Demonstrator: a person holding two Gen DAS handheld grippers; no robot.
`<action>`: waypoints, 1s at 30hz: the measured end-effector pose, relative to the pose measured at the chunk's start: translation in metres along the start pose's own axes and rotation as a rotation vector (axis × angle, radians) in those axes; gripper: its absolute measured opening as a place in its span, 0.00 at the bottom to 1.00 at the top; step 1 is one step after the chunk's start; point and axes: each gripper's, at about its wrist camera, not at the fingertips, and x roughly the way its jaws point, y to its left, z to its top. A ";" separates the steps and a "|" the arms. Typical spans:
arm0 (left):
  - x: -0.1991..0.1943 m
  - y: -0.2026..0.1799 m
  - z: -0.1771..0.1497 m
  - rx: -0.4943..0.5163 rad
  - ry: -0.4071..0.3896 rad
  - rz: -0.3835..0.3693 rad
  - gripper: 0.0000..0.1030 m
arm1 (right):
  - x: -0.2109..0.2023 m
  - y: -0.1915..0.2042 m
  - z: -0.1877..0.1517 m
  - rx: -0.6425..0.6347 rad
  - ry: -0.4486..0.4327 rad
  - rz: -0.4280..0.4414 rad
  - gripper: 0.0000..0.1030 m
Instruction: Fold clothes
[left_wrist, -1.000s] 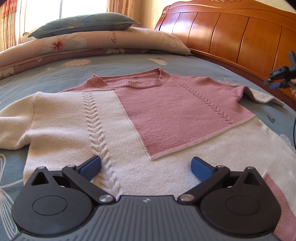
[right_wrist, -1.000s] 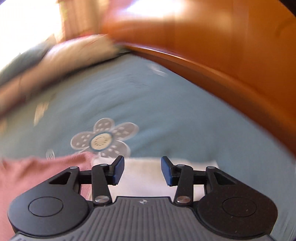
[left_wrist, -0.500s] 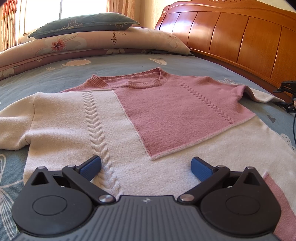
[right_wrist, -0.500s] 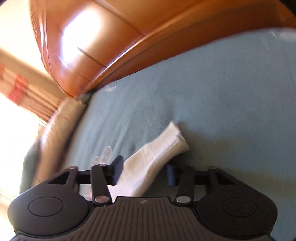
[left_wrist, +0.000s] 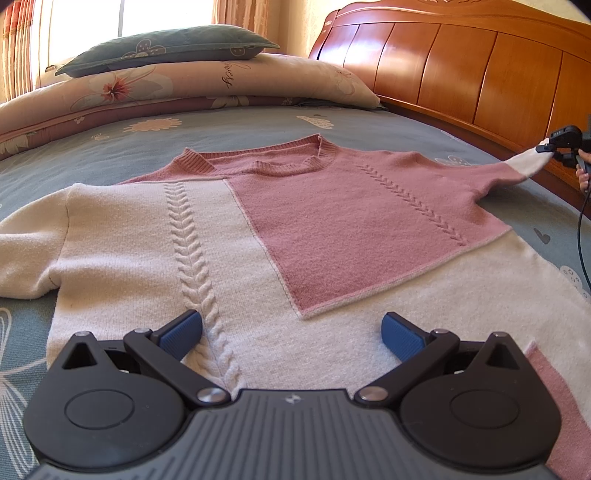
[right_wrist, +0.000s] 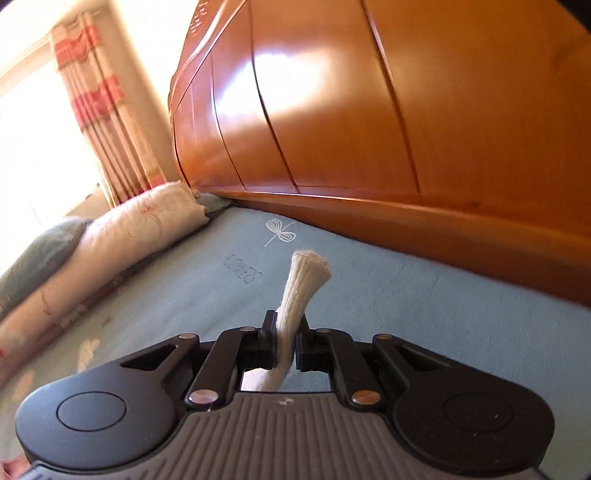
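A pink and cream knit sweater lies flat, front up, on the blue bedspread. My left gripper hovers open over its cream lower part, nothing between the blue pads. The sweater's right sleeve is stretched out and lifted toward the headboard. My right gripper is shut on that sleeve's cream cuff, which sticks up past the fingertips. In the left wrist view the right gripper shows at the far right edge, pinching the cuff. The left sleeve lies off to the left.
A wooden headboard runs along the right side, close behind the held cuff. Pillows are stacked at the far end by the curtained window. A black cable hangs at the right edge. A hand holds the right gripper.
The right gripper closed on the cream cuff, which lay between its open fingers before, and lifted the sleeve off the bed, pulling it taut. The left gripper has not moved.
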 end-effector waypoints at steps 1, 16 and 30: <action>0.000 0.000 0.000 0.000 0.000 0.000 0.99 | 0.001 -0.001 0.001 -0.007 0.002 -0.020 0.12; 0.001 0.001 0.000 -0.001 0.000 -0.001 0.99 | -0.021 0.035 0.000 -0.111 0.031 -0.083 0.50; 0.000 0.001 0.001 0.000 -0.002 -0.001 0.99 | -0.019 0.216 -0.106 -0.523 0.366 0.279 0.56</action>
